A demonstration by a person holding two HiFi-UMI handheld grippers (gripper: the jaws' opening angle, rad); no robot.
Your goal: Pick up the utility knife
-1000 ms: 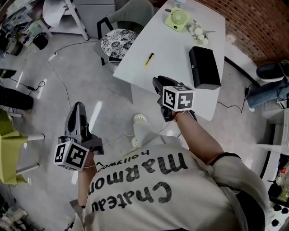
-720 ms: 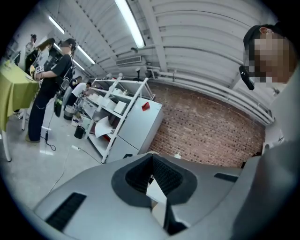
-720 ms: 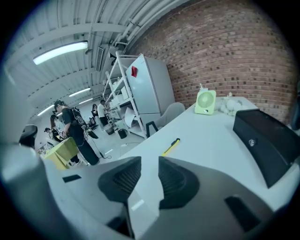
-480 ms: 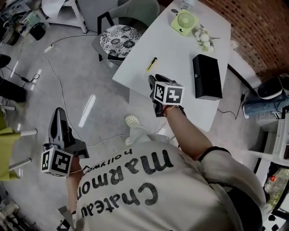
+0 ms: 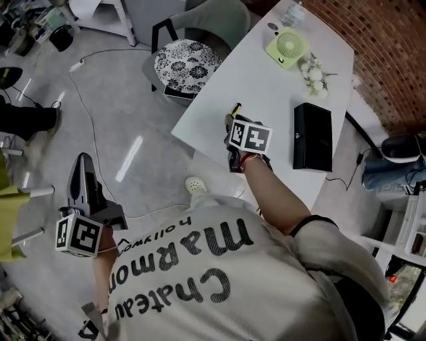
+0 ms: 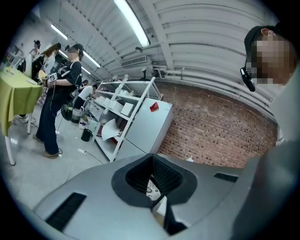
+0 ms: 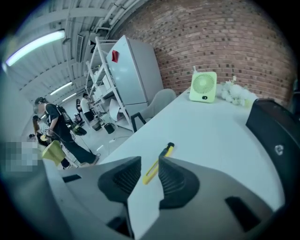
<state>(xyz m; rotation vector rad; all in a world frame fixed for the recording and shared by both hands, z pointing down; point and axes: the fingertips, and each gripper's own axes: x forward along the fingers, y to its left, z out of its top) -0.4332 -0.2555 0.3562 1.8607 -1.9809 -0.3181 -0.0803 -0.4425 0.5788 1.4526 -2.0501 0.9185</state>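
Table [image 5: 266, 86] mostly bare; black box [image 5: 313, 136] well right. Left gripper [image 6: 153, 161] closed, empty, over open floor. Right gripper [image 7: 149, 161] jaws just opened wide, gripping nothing. Knife [image 7: 158, 164] by table's left edge, lined up in their gap; head view half hides it.

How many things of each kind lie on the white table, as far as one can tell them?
Utility knife: 1
Fan: 1
Black box: 1
Bunch of white flowers: 1
Total: 4 on the table, leaving out the small unclear things beyond the fan.
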